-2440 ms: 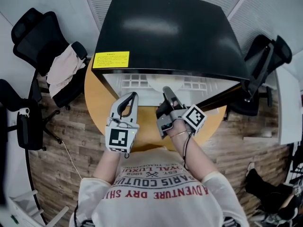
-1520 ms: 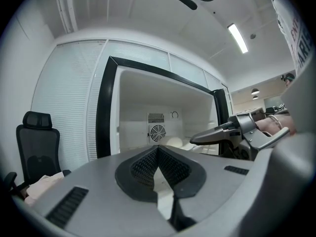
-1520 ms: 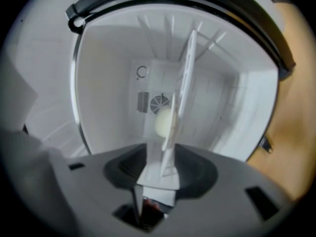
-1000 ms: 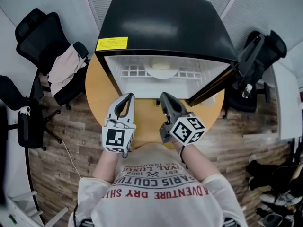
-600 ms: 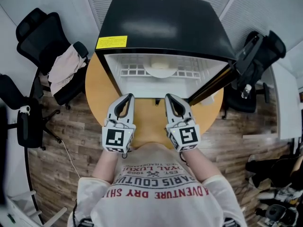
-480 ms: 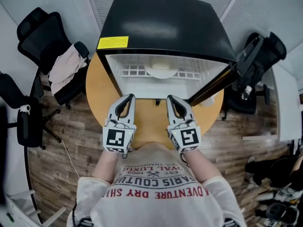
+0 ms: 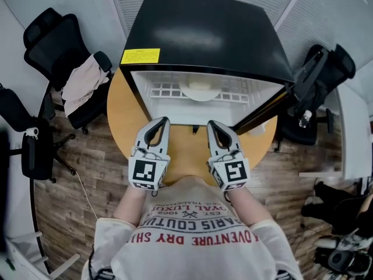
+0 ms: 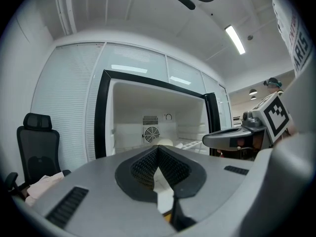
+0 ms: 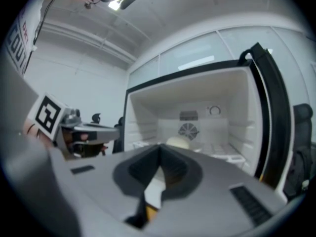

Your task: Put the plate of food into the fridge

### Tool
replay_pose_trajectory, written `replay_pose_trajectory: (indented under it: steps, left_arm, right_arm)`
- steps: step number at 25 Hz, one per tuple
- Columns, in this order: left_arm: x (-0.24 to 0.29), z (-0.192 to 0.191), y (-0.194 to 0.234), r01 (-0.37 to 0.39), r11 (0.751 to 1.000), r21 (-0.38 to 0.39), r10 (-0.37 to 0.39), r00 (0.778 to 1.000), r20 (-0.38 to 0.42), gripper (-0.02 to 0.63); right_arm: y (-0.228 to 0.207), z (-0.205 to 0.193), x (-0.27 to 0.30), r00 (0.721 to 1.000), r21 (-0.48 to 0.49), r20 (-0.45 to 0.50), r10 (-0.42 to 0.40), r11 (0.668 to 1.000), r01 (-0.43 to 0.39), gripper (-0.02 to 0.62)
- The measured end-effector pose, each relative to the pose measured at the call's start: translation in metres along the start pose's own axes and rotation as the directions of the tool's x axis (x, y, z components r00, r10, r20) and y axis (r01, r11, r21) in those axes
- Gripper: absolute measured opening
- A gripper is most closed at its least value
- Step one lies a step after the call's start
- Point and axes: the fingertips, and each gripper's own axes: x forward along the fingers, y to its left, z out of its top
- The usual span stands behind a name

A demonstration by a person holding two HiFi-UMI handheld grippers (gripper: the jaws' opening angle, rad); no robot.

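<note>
Though the fridge [image 7: 204, 34] stands open, the plate [image 7: 200, 90] rests inside.

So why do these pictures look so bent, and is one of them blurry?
Head view: the wide lens bends straight lines, and there is soft glare on the fridge top. Left gripper view: sharp, with a dark round rim and a glaring ceiling light. Right gripper view: blurred throughout, with the food only a pale blob.

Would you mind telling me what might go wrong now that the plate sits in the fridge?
The door of the fridge stands open; left so, the plate of food on the wire shelf may warm. The left gripper and right gripper, both shut and empty, sit before the opening, likely in the door's swing path.
</note>
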Motion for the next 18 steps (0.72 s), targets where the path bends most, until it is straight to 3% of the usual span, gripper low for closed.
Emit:
replay_pose_trajectory:
  steps: [8,18]
  left_arm:
    - [0.010,-0.003,-0.003,0.009,1.000,-0.004,-0.009,1.000,-0.016,0.034]
    - [0.018,-0.007,-0.001,0.002,0.999,-0.041,-0.003,0.999,-0.036,0.034]
  right_arm:
    - [-0.006,-0.009,0.005,1.000,0.073,-0.016,0.022,0.997,-0.021,0.028]
    - [-0.015,-0.011,0.011,0.999,0.095,-0.032,0.015,0.995,-0.012,0.028]
